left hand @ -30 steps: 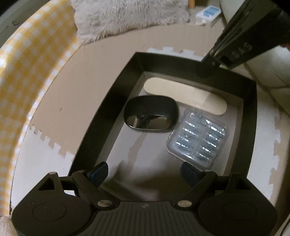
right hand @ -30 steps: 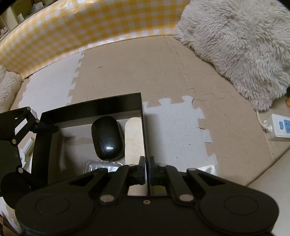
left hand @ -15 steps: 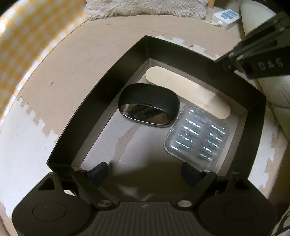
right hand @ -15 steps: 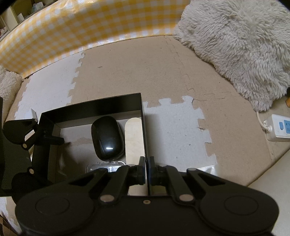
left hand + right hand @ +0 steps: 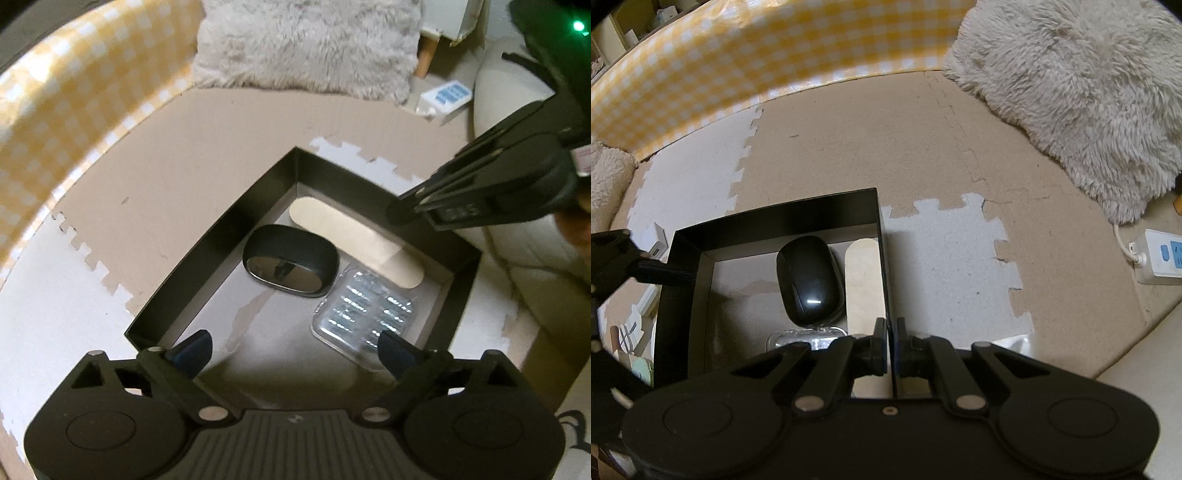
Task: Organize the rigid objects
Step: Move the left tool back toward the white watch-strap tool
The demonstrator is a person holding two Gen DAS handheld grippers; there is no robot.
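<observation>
Black tray (image 5: 229,236) on foam floor mat (image 5: 849,147), holding black mouse (image 5: 290,264), wooden stick (image 5: 354,243), clear blister pack (image 5: 364,314). Right gripper (image 5: 891,341) clamped on tray wall; left gripper (image 5: 291,350) spread wide, empty.

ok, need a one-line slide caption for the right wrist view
Right gripper shut on the wall of a black box holding a black mouse, wooden stick and clear case.
</observation>
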